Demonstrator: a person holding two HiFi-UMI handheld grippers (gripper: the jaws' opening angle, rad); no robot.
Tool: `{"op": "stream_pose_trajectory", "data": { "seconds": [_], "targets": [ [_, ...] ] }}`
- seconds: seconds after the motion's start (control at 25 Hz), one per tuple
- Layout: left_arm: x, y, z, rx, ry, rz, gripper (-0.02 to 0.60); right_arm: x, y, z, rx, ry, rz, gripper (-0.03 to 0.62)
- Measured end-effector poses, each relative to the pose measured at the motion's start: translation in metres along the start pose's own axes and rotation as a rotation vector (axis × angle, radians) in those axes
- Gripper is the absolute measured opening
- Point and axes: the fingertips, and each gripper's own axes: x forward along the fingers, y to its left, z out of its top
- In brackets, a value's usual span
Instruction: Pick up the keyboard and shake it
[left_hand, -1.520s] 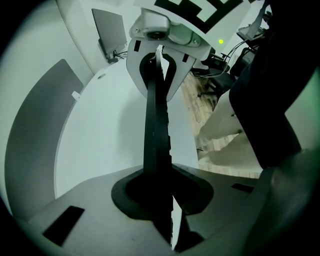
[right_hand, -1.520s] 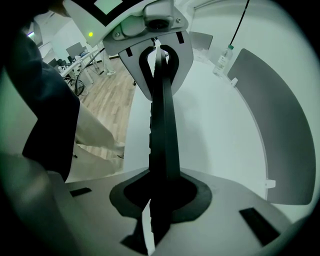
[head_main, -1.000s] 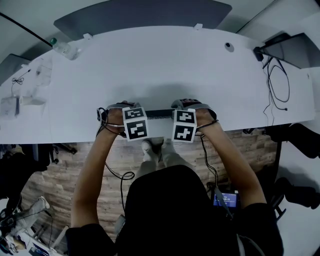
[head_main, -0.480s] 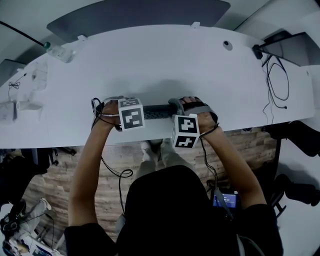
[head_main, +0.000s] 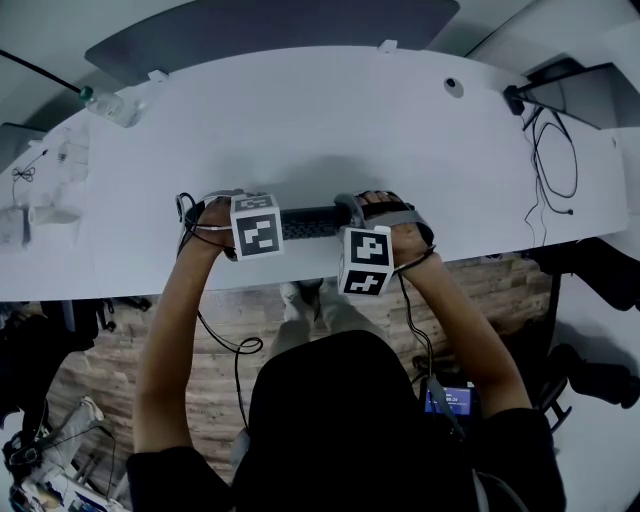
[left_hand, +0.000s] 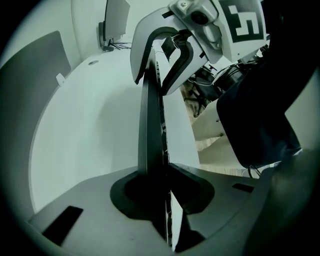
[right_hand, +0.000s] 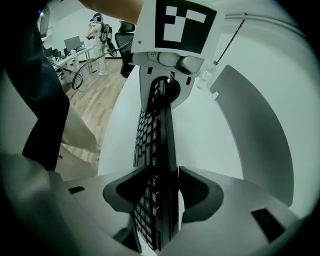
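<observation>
Looking down in the head view, I have the black, flat plastic keyboard (head_main: 310, 222) stretched between my left hand-held gripper (head_main: 240, 215) and my right hand-held gripper (head_main: 365, 215), one at each short end, over the near edge of the white curved desk (head_main: 330, 120). I cannot tell whether it hangs clear of the desk.

In the left gripper view the keyboard (left_hand: 150, 125) runs edge-on straight out from my jaws. They are clenched on its thin end, a pad on each face. The right hand-held gripper (left_hand: 165, 55) caps the far end.

In the right gripper view the keyboard (right_hand: 155, 130) sits between my jaws, keys towards the near-side pad. These jaws have just been opening. The pad tips look to be on both faces, so I judge this a grasp, though a lighter one.

To shake well, I should firm up the right side first. Then I should move both hand-held grippers together in short strokes, so the keyboard neither twists nor slips, and keep it above the desk.
</observation>
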Motion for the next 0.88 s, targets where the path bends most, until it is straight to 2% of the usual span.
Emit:
{"op": "stream_pose_trajectory", "data": {
  "seconds": [0.32,0.48,0.64,0.88],
  "targets": [
    [0.000,0.001,0.000,0.002,-0.003,0.016,0.103,0.004,0.000,-0.002,0.005,0.025,0.038,0.195],
    [0.000,0.010,0.002,0.049,-0.045,0.106,0.143,0.006,-0.004,-0.004,0.020,0.025,0.052,0.193],
    [-0.006,0.024,0.004,0.074,-0.090,0.219,0.225,0.009,-0.010,-0.005,0.036,0.026,0.084,0.193],
    [-0.010,0.038,0.004,0.075,-0.116,0.326,0.264,0.018,-0.021,-0.008,0.045,0.013,0.192,0.192]
  ]
}}
